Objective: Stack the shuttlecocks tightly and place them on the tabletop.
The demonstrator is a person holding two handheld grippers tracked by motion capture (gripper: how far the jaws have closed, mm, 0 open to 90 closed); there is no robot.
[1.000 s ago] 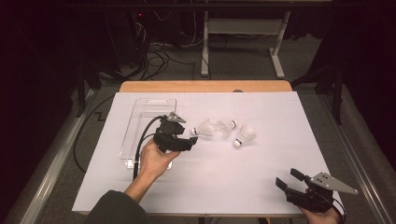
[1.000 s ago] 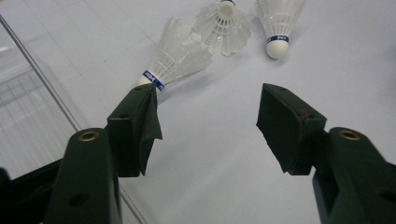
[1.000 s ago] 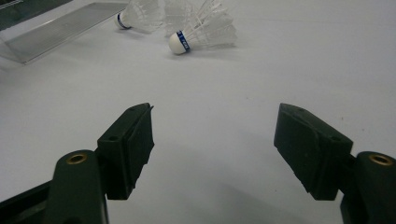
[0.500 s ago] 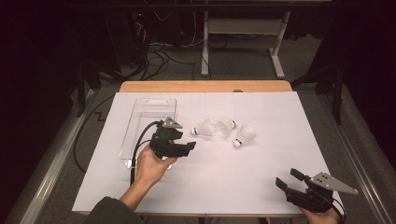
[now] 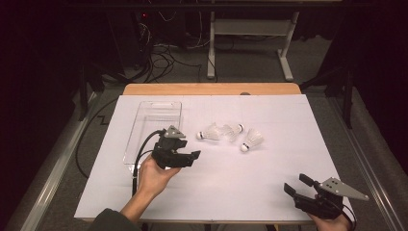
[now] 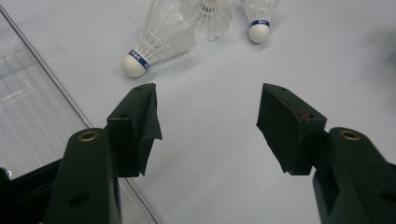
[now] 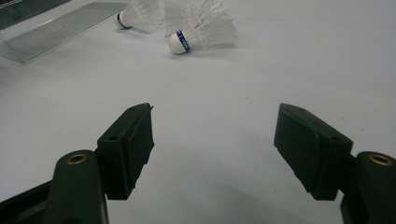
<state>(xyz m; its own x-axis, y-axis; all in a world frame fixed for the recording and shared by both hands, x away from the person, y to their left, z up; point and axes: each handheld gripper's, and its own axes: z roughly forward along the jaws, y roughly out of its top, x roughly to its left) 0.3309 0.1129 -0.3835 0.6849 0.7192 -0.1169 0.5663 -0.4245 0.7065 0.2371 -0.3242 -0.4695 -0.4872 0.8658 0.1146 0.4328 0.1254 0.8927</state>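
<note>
The white table (image 5: 269, 192) lies under me, with the clear tray (image 5: 159, 115) on its left side. My left gripper (image 5: 192, 156) sits just right of the tray's near end, jaws spread wide with nothing between them; a second ago it was farther up, closer to the shuttlecocks, and it has drawn back toward me and slightly left. My right gripper (image 5: 298, 185) rests at the near right corner, jaws also apart and empty, unmoved since then. The three shuttlecocks lie in a loose cluster at mid-table, right of the tray: the nearest shuttlecock (image 6: 156, 44) with its cork pointing at my left jaws, the middle shuttlecock (image 5: 233, 130), and the right shuttlecock (image 5: 251, 140). I judge the retreat means I am lining up again to grab the nearest one for the tray.
</note>
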